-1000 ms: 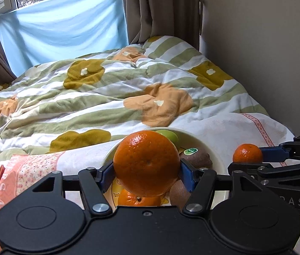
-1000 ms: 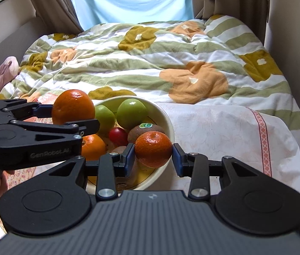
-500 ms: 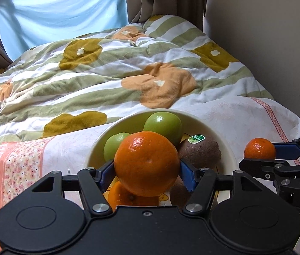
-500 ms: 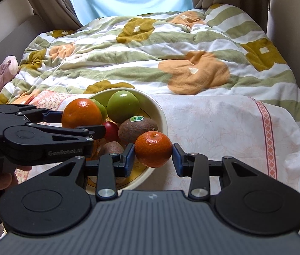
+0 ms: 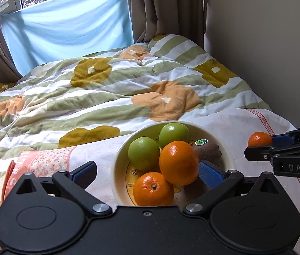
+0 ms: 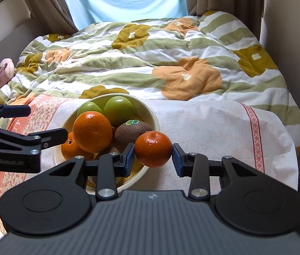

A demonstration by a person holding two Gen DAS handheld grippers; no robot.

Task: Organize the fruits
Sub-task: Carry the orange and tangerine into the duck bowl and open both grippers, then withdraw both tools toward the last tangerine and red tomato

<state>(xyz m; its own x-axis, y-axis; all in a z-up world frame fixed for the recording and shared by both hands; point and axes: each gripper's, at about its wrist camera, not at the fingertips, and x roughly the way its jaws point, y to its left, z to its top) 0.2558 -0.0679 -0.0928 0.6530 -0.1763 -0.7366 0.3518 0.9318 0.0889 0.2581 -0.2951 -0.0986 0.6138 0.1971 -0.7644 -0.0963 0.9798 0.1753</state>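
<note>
Orange (image 5: 178, 162) atop bowl (image 5: 118, 159) (left gripper (image 5: 147, 170) jaws opening).

Black grippers (image 5: 147, 171), blue-padded jaws

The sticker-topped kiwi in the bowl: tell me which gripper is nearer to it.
Right. The right gripper, shut on a mandarin, sits just in front of the kiwi. The left gripper, jaws opening, straddles the big orange beside it.

Both wrist views downward, sharing bowl (image 5: 119, 159)
</note>
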